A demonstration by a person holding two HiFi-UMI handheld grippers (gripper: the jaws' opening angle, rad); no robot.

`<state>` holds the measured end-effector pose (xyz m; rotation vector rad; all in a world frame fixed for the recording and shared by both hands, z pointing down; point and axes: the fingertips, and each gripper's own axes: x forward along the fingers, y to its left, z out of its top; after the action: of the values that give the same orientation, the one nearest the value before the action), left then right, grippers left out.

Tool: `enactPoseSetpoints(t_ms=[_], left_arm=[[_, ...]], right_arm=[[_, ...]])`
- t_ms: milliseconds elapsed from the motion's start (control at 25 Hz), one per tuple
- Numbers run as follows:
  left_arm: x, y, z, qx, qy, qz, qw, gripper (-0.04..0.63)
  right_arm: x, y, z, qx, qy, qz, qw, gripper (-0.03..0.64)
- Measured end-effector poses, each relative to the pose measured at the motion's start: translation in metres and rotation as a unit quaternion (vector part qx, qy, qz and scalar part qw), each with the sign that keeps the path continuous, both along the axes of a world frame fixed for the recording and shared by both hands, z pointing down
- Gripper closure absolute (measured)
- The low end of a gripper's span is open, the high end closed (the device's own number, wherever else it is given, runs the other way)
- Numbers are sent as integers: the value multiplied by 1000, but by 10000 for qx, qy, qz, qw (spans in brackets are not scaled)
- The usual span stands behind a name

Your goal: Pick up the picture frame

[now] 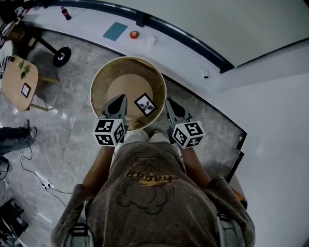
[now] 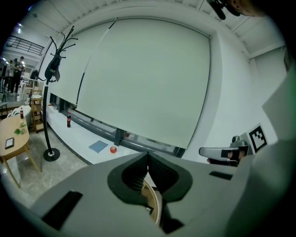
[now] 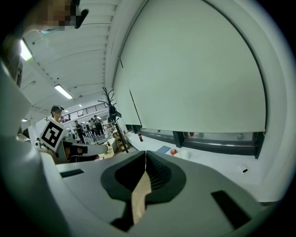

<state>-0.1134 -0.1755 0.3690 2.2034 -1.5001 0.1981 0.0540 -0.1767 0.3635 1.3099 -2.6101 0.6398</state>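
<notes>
head view: a person in a brown sweatshirt (image 1: 145,193) is standing over a round wooden tub (image 1: 128,59), seen from straight above. the left gripper (image 1: 118,99) is clamping the tub's near rim on the left side. the right gripper (image 1: 170,103) is clamping the same rim on the right. the picture frame (image 1: 145,104) is sitting inside the tub, turned cornerwise, close to the near right wall and between the two grippers. neither gripper is touching it, and whether it is lying flat or leaning on the wall is not clear. off to the left, a small wooden table (image 1: 12,91) is carrying a second small frame (image 1: 25,89). on the white ledge (image 1: 87,24) beyond the tub, a blue sheet (image 1: 115,31), a red ball (image 1: 133,34) and a dark bottle (image 1: 65,13) are sitting well apart from the tub.

left gripper view: the jaws are pressing together on a thin curved strip of the tub's wooden rim, which is showing just below the pads. a coat stand (image 2: 48,97) is standing on the grey floor at the left, in front of a wide pale blind (image 2: 148,78). the right gripper is showing at the right edge.

right gripper view: the jaws are squeezing an edge-on slice of the same wooden rim. the left gripper's marker cube is showing at the left, and several people (image 3: 90,126) are standing far back in the hall.
</notes>
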Motion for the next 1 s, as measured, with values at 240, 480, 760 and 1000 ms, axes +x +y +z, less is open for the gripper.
enactPoseSetpoints(t_ms=[240, 480, 760, 1000], left_arm=[[8, -14, 4, -88, -30, -34, 10000, 577], [12, -25, -1, -83, -10, -155, 9998, 577], [16, -35, 7, -156, 49, -309, 9994, 577], [12, -35, 21, -211, 19, -446, 9988, 577]], right_arm=[[8, -21, 0, 27, -31, -4, 10000, 597], [11, -37, -3, -11, -19, -172, 9998, 597], [5, -48, 11, -178, -5, -432, 9989, 597], [-4, -59, 27, -217, 17, -683, 9974, 597]])
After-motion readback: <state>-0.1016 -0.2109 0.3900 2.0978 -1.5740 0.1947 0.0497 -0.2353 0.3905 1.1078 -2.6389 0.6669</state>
